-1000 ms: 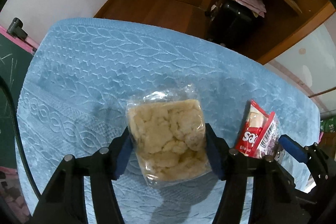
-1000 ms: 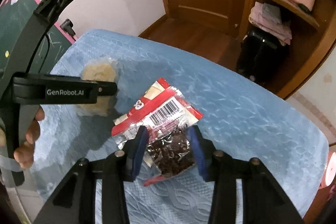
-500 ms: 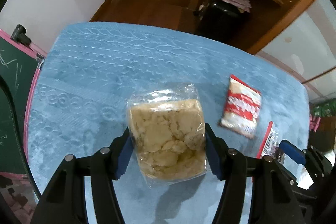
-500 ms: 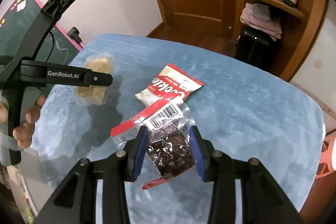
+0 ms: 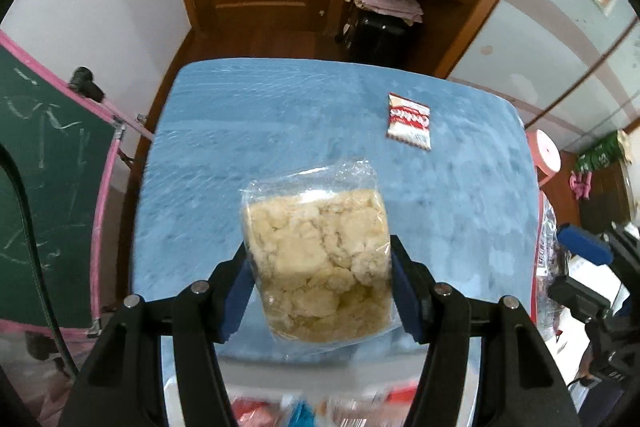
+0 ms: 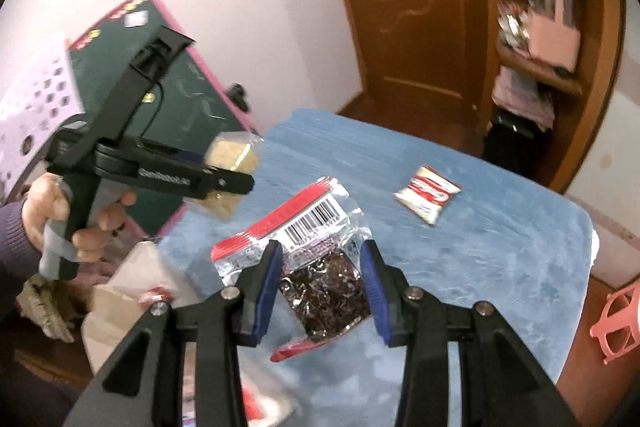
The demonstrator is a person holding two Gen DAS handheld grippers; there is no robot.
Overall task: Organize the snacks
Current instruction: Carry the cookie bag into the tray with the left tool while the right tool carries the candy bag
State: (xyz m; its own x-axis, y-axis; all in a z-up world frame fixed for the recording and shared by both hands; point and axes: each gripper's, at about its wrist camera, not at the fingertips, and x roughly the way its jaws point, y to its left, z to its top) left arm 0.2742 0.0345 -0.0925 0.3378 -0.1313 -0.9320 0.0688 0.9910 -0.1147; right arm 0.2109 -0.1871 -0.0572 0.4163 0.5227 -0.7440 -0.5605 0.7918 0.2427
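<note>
My left gripper [image 5: 318,267] is shut on a clear bag of pale crumbly snack [image 5: 320,267] and holds it above the near edge of the blue-covered table [image 5: 260,131]. It also shows in the right wrist view [image 6: 232,163]. My right gripper [image 6: 320,267] is shut on a clear bag of dark dried snack with a red barcode top [image 6: 320,267], held above the table. A red-and-white cookie packet [image 5: 409,121] lies on the table at the far right; it also shows in the right wrist view [image 6: 427,193].
A green chalkboard with a pink frame [image 5: 48,155] stands left of the table. A container with blurred colourful packets [image 5: 320,407] sits below the near edge. A pink stool [image 6: 616,319] is on the right. A door and shelves are behind.
Both grippers have pulled back and up with their bags, toward the table's near edge. The cookie packet stays on the table and looks farther away.
</note>
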